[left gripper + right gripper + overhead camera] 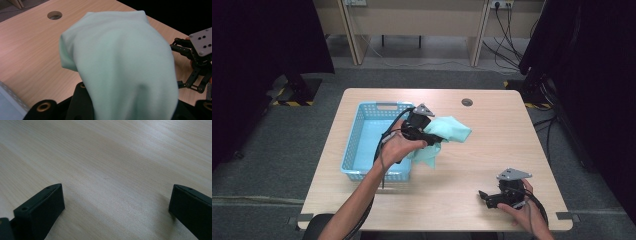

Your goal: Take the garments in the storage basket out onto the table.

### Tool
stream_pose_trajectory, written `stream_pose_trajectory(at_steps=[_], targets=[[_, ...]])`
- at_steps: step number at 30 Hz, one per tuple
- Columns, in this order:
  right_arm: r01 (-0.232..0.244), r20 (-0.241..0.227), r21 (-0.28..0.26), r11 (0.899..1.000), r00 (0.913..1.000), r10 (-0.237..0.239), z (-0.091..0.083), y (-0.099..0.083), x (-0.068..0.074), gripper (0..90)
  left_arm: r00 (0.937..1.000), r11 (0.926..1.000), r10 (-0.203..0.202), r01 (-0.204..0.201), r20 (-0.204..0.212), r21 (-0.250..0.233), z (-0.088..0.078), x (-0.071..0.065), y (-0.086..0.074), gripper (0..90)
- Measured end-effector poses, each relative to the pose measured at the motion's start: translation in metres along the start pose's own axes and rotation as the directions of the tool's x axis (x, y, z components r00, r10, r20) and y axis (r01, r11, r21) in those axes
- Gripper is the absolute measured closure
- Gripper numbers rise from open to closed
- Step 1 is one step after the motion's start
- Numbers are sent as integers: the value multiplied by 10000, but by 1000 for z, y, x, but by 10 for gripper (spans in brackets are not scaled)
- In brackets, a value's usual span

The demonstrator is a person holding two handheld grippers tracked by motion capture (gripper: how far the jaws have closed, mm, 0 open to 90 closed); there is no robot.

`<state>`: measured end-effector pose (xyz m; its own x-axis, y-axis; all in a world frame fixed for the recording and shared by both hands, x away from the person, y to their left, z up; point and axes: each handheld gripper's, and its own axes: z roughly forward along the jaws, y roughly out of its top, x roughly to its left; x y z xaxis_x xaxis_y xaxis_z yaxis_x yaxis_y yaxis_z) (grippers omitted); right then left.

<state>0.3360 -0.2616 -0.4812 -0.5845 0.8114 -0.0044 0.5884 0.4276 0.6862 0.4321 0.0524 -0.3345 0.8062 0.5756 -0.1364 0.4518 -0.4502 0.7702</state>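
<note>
High view first: the left claw (428,134) is pressed tight on a mint-green cloth (447,131), which it holds up off the table (492,150), just beside the right-hand wall of a light blue basket (362,145). The cloth bunches at the grip — one fold sticks out to the right, another hangs down toward the table near the basket's front corner. The person's left hand (397,149) wraps around the claw's body, with the cable looping back along the forearm.

Left gripper view shows the cloth (120,65) draped over the jaws and hiding them, so the pads themselves cannot be seen. Behind it lie the bare wood and a round hole in the table (54,15).

At the near right corner of the table, well apart from the cloth, the right claw (486,197) sits low in the person's right hand (524,212). Right gripper view shows its jaws spread wide — only wood grain between them.
</note>
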Motion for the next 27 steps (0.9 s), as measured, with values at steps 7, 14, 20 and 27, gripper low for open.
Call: stream_pose_trajectory(at_steps=[7,14,20,27], targets=[[-1,-1,1,10000,10000,1,0,0,0,3,9998,9999,22,-25,176,140,15,-5,0,689],[2,-1,0,10000,10000,-2,0,0,0,3,9996,9992,92,-102,274,391,27,-11,0,687],[5,-1,0,10000,10000,-5,0,0,0,3,9990,9979,158,-184,415,617,40,-16,-1,684],[-15,-4,9,10000,10000,15,0,0,0,3,9994,9960,113,-141,321,882,55,-16,-6,679]])
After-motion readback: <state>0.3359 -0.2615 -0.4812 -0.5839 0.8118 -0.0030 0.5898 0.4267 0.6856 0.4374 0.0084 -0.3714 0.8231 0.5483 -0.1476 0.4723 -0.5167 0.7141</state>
